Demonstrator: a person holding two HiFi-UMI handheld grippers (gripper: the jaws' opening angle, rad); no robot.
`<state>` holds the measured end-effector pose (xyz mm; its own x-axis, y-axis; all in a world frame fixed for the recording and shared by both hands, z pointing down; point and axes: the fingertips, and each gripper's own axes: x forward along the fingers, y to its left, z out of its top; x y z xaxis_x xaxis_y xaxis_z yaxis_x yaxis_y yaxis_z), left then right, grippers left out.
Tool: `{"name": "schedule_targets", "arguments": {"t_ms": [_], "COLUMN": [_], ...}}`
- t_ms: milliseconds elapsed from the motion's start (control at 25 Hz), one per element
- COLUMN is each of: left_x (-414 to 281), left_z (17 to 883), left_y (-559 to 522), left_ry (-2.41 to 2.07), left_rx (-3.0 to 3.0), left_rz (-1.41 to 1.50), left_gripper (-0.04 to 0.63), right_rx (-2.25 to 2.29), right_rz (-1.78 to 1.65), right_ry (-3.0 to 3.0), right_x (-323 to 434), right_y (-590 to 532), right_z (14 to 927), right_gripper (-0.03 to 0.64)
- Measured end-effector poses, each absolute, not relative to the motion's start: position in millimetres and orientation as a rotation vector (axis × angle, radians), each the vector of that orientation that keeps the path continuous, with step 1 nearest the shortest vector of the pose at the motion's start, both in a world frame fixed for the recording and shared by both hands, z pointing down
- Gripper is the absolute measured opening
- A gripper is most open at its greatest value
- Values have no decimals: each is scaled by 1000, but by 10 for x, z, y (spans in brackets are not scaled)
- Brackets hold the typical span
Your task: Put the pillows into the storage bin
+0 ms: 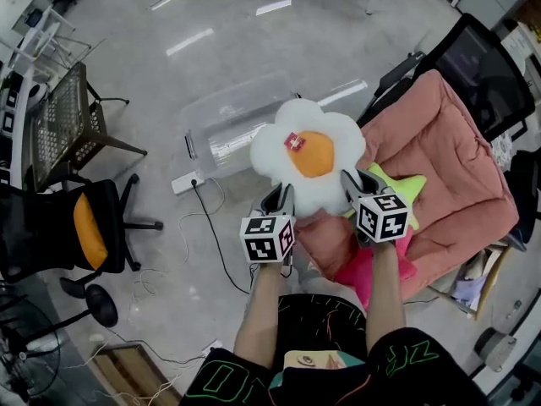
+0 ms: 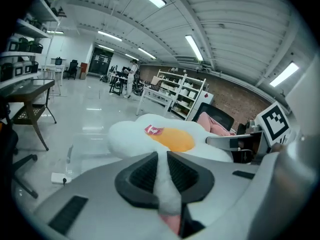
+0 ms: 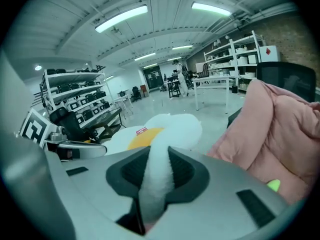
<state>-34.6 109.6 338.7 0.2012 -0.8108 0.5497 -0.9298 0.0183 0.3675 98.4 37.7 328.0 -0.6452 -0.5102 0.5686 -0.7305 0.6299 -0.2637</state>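
A white fried-egg pillow (image 1: 308, 157) with an orange yolk and a small red tag hangs in the air between both grippers. My left gripper (image 1: 279, 201) is shut on its near left edge; the white plush is pinched between the pads (image 2: 161, 176). My right gripper (image 1: 353, 184) is shut on the near right edge, plush squeezed in its jaws (image 3: 159, 169). The clear plastic storage bin (image 1: 228, 121) stands on the floor just beyond and left of the pillow, partly hidden by it. A green star pillow (image 1: 410, 189) and a pink one (image 1: 363, 273) lie on the pink-cushioned chair (image 1: 448, 167).
A power strip (image 1: 188, 182) with a black cable lies on the floor by the bin's near left corner. A black office chair with an orange cushion (image 1: 89, 227) stands at left, a mesh chair (image 1: 63, 121) behind it. Shelving and tables fill the far room.
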Motion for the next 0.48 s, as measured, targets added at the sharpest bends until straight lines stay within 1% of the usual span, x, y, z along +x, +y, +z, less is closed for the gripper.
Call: {"name": "schedule_targets", "arguments": {"t_ms": [480], "left_x": [-2027], "left_z": [4037], "left_y": [431], "left_ry": [-1613], "left_rx": [1678], "left_rz": [296], "left_gripper": [52], "right_rx": [852], "right_rz": [758], "right_ry": [-2337], "right_x": [-740], "right_y": [-360], "right_z": [3998], "right_gripper": [87]}}
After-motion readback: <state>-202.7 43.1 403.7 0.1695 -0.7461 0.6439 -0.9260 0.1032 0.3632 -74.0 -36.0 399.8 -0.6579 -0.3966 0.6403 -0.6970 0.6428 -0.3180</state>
